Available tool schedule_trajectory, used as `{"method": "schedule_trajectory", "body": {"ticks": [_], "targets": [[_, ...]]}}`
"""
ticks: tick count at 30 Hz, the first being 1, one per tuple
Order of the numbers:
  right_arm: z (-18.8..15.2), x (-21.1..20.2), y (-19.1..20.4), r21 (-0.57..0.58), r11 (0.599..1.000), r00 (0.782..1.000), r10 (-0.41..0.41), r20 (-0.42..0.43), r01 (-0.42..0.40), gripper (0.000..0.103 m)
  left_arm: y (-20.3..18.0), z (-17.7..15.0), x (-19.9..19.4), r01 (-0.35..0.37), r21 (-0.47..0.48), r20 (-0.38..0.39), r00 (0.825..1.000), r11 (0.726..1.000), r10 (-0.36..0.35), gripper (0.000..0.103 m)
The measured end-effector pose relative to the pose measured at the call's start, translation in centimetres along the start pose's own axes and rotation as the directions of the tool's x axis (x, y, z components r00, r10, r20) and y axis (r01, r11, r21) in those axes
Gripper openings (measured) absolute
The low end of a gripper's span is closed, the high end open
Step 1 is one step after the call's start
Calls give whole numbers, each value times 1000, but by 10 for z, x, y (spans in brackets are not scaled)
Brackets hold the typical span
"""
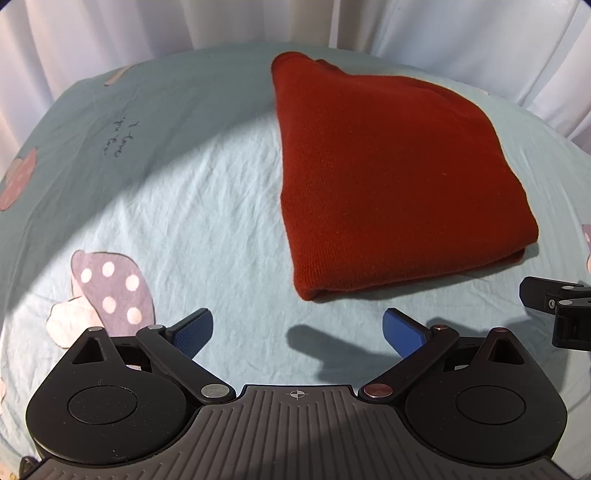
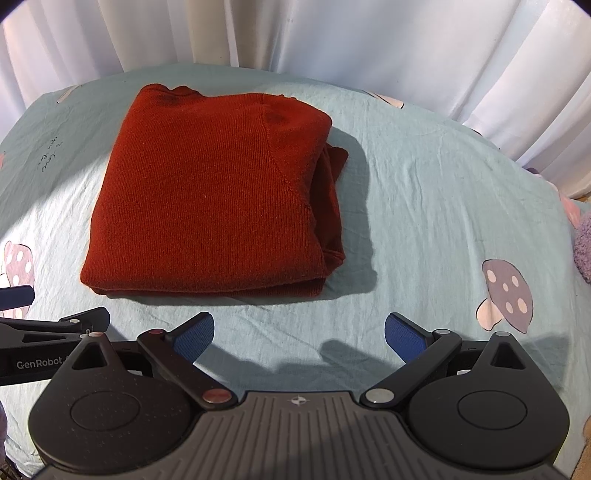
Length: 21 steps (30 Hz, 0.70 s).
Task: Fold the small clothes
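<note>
Left wrist view, nearest first: the left gripper (image 1: 297, 330) hangs over the sheet (image 1: 207, 206) with its blue pads (image 1: 194, 332) spread wide and nothing between them, touching no cloth. Its shadow falls on the sheet just ahead. Left of it a printed mushroom (image 1: 110, 291) shows on the fabric. At the right edge a black part of the right gripper (image 1: 557, 310) pokes in, beside the left one.

Beyond the fingers lies the sweater (image 1: 388, 184), dark red knit, folded into a compact stack flat on the sheet. Its near edge is close to the pads but apart from them. It sits right of centre in this view. Further off, small handwriting (image 1: 118, 138) is printed on the sheet, and behind the bed's far edge hangs a white curtain (image 1: 147, 29).

Right wrist view: the right gripper (image 2: 299, 332) is likewise released, pads (image 2: 404, 338) wide apart, empty, above bare sheet (image 2: 443, 206). The left gripper (image 2: 55, 328) shows at the left edge. A second mushroom (image 2: 506, 295) is printed to the right. The sweater (image 2: 214, 192) lies ahead, left of centre, with folded layers showing along its right side. The curtain (image 2: 332, 33) hangs behind.
</note>
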State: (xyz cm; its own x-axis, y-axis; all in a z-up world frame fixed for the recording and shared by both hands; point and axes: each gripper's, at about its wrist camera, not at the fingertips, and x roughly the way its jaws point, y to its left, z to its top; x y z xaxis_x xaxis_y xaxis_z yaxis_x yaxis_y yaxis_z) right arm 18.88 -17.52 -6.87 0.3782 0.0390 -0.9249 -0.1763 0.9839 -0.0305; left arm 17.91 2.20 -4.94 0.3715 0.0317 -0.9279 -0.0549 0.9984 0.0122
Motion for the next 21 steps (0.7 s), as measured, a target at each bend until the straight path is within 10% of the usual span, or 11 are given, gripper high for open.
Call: {"method": "schedule_trajectory", "body": {"ticks": [21], "targets": [[0, -2, 2, -4, 1000, 1000, -6, 1, 6, 99, -2, -2, -2, 7, 5, -2, 1000, 1000, -7, 101]]}}
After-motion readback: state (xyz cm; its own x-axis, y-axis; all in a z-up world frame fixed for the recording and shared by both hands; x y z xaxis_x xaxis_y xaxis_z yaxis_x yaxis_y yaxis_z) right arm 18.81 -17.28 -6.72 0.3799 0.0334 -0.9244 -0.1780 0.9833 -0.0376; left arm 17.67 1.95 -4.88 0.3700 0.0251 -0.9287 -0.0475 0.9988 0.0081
